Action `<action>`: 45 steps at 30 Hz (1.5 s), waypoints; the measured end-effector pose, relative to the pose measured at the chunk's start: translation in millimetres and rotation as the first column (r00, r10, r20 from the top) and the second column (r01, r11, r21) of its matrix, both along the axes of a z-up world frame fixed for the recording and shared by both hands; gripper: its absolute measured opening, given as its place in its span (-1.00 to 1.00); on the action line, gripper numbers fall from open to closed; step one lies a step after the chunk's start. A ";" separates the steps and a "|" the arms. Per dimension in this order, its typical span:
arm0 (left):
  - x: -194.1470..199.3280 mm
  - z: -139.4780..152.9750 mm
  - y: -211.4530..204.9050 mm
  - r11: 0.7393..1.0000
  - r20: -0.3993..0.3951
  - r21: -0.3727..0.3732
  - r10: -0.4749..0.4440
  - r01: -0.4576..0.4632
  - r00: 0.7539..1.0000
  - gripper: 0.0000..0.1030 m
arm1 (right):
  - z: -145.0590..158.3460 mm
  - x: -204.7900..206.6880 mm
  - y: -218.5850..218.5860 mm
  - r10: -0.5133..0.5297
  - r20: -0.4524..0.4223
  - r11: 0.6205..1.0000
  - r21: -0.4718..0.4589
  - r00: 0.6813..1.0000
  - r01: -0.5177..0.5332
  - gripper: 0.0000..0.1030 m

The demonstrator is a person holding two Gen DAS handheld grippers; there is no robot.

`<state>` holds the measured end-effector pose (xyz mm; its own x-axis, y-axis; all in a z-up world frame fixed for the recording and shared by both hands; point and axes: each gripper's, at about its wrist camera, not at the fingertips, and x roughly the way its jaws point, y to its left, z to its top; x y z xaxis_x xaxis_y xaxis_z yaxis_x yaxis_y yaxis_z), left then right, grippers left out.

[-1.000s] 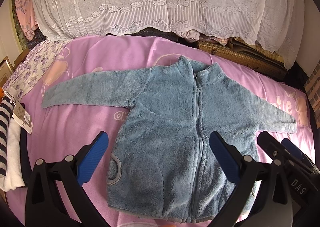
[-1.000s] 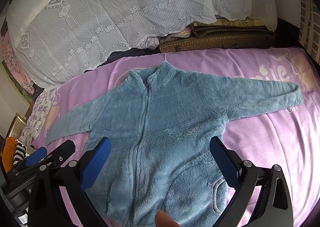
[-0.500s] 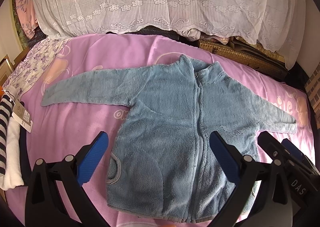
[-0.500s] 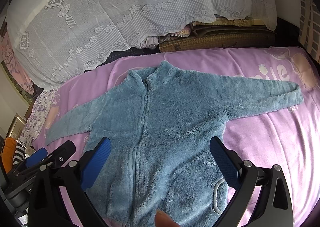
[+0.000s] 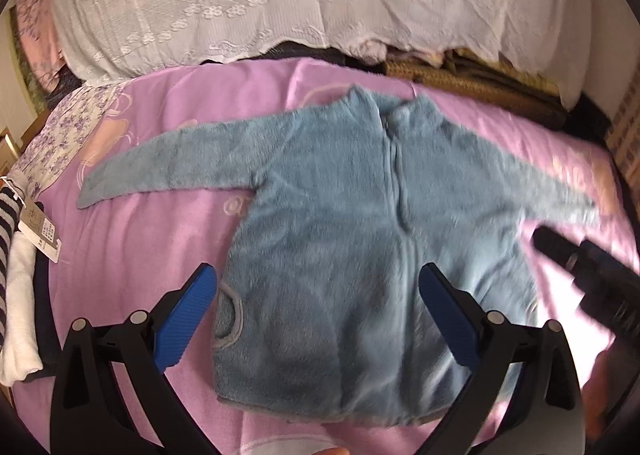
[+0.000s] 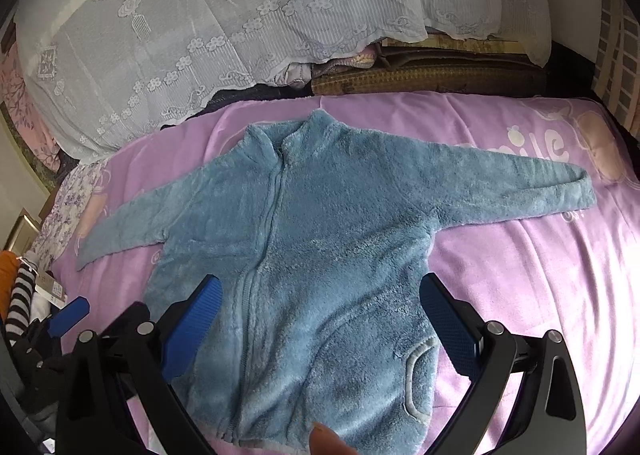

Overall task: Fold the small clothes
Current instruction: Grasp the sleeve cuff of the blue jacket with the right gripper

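- The left tongs (image 5: 318, 319) have come closer to the jacket (image 5: 360, 239), fingers wide apart, empty.
- The right tongs (image 6: 320, 329) stay released over the blanket (image 6: 540, 275).

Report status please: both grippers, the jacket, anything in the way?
Left gripper open, empty. Right gripper open, empty. Blue jacket flat on pink blanket, zipped, sleeves spread, unfolded. Nothing on it.

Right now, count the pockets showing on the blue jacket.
2. One pocket sits low on the jacket front beside the left hand-held gripper; the other pocket sits low on the opposite side, by the right hand-held gripper. None looks hidden.
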<state>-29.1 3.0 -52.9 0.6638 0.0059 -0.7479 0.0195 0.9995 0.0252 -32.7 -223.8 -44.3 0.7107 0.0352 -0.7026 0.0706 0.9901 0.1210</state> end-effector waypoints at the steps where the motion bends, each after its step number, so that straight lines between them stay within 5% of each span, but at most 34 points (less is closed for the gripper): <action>1: -2.4 -9.0 1.5 1.000 0.001 0.020 0.006 -0.006 1.000 0.91 | -6.1 -3.6 -2.5 0.002 -0.014 1.000 -0.015 1.000 -0.002 0.93; 5: -3.5 -52.2 22.4 0.998 -0.078 0.044 0.047 -0.044 0.996 0.91 | -26.2 -21.9 -19.7 -0.022 -0.051 0.998 -0.060 0.998 0.019 0.93; 11: -2.5 -84.1 41.3 0.993 -0.203 -0.089 0.063 -0.082 0.977 0.91 | -88.4 -43.1 -72.7 -0.098 -0.135 0.994 -0.064 0.986 0.090 0.93; 16: -1.1 -102.4 32.3 0.995 -0.184 -0.065 0.067 -0.080 0.981 0.92 | -113.8 -53.2 -83.0 -0.086 -0.201 0.994 0.051 0.976 0.098 0.93; 20: -17.3 -105.7 33.9 0.990 -0.121 -0.110 0.070 -0.084 0.990 0.92 | -122.3 -61.8 -93.3 -0.080 -0.095 0.994 0.064 0.992 0.087 0.93; 25: -22.1 -92.8 41.7 0.983 -0.131 -0.164 0.059 -0.080 0.990 0.91 | -117.2 -61.2 -98.2 -0.068 -0.085 0.992 0.099 0.994 0.077 0.93; 28: -25.2 -72.8 44.8 0.979 -0.062 -0.179 0.091 -0.101 0.994 0.91 | -106.4 -55.1 -113.8 -0.053 -0.073 0.989 0.133 0.996 0.062 0.93; 31: -24.4 -51.6 38.6 0.983 -0.017 -0.165 0.077 -0.079 0.997 0.91 | -84.7 -41.8 -158.2 -0.115 -0.037 0.936 0.329 0.993 0.121 0.93; 35: -9.0 -35.3 7.8 0.990 -0.016 -0.139 0.012 -0.014 1.000 0.91 | -60.9 -13.9 -237.3 -0.272 -0.015 0.815 0.529 0.962 0.238 0.93; 40: 3.1 -35.4 -47.8 0.995 -0.026 -0.049 -0.089 0.087 0.996 0.91 | -58.9 5.4 -306.9 -0.438 -0.013 0.717 0.597 0.899 0.359 0.93; 45: 22.0 -27.6 -98.7 0.988 -0.027 -0.027 -0.153 0.152 0.988 0.91 | -96.7 27.7 -340.6 -0.488 -0.076 0.568 0.728 0.869 0.383 0.89</action>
